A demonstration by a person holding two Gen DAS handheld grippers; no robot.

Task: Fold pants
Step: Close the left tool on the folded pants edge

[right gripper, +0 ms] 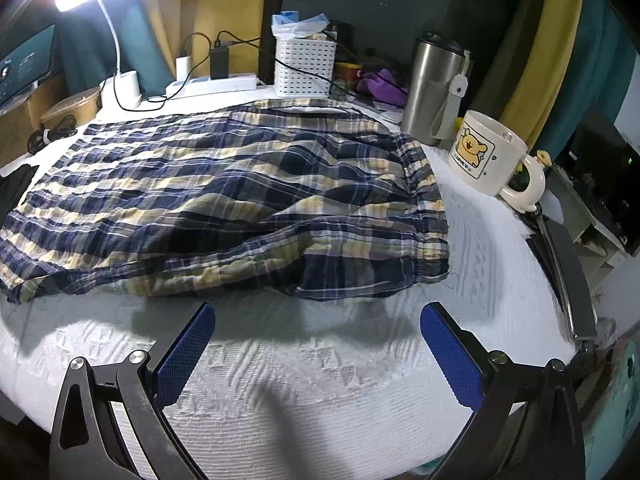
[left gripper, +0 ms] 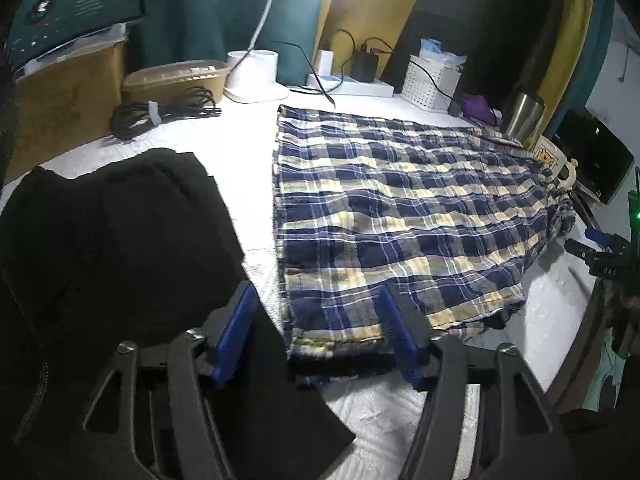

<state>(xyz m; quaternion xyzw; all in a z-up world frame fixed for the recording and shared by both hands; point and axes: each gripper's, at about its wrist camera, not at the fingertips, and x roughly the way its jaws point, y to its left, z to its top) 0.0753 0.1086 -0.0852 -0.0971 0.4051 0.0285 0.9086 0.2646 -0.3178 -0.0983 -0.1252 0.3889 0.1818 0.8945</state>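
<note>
Plaid pants (left gripper: 392, 216) lie folded lengthwise on the white cloth-covered table (right gripper: 320, 392), leg hems toward the lamp (left gripper: 256, 76), waistband toward the mug (right gripper: 486, 154).

Left gripper (left gripper: 316, 312): jaws partly apart, blue pads on either side of the near hem corner. Pads do not press the fabric; nothing held. A black garment (left gripper: 112, 240) lies just left of the pants, under the left finger.

Right gripper (right gripper: 318, 320): jaws wide apart, empty, over bare table just short of the near waistband edge. Not touching the pants.

Behind the pants: white basket (right gripper: 304, 66), steel tumbler (right gripper: 434, 88), power strip (right gripper: 212, 84) with chargers. Coiled cable (left gripper: 164, 114) and lidded box (left gripper: 176, 78) near the lamp base.
</note>
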